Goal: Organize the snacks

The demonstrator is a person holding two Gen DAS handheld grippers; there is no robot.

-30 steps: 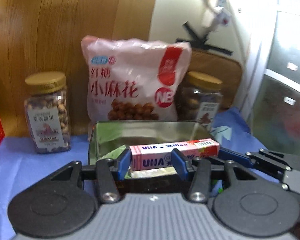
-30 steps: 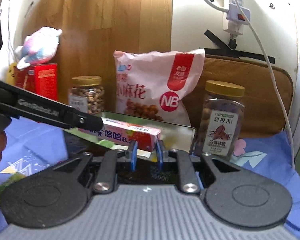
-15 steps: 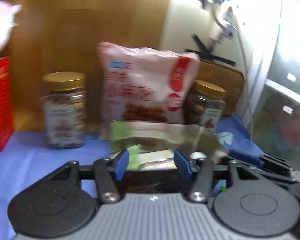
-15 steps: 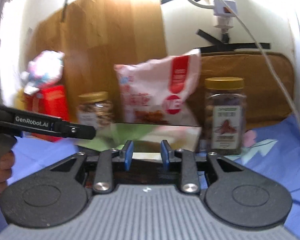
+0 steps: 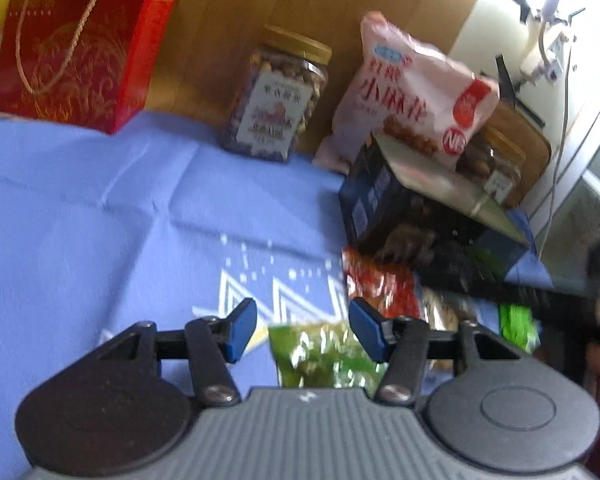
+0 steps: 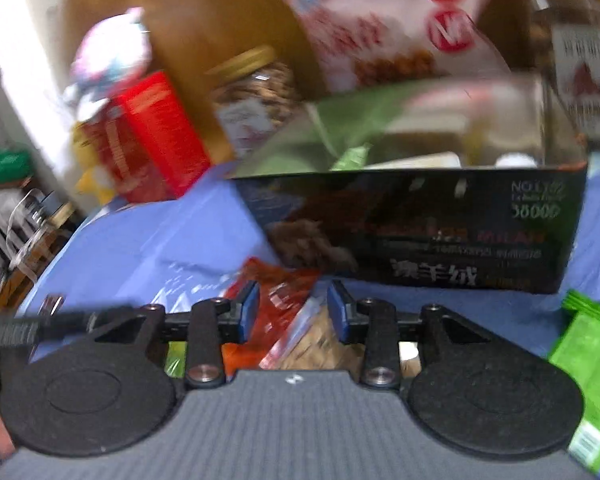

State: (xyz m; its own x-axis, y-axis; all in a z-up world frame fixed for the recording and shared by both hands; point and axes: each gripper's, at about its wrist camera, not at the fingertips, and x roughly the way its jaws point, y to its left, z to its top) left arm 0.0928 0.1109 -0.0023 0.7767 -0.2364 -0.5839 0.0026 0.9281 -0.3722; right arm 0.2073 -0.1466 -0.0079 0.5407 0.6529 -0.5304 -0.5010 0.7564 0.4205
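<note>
Sorting looks partly done: the dark open-topped cardboard box (image 6: 412, 232) with a shiny foil-lined interior, at centre right of the right wrist view, already holds some packets, a green one and pale ones showing above its near wall, though blur hides exactly what they are. Left loose on the blue patterned cloth (image 5: 100, 208) in front of the box are a crinkled green foil snack packet (image 5: 324, 354), an orange-red foil packet (image 6: 276, 300), a clear wrapper with tan biscuit-like contents (image 6: 316, 340), and a bright green flat packet (image 6: 588, 364) at the lower right edge. At the back, seemingly just standing there, are a gold-lidded clear jar of nuts (image 5: 278, 92), a pink printed bag (image 5: 416, 92), a second jar (image 6: 576, 60) and a red gift box with rope handle (image 5: 80, 40) at upper left. So, by my judgement, several small packets remain to go into the box. The left gripper (image 5: 302, 330) at lower centre has its blue pads parted and clasps nothing; the green packet lies below and between them, untouched as far as can be seen. The right gripper (image 6: 294, 312) is opening its jaws, empty, poised above the orange-red packet and the clear wrapper without pressing either.
</note>
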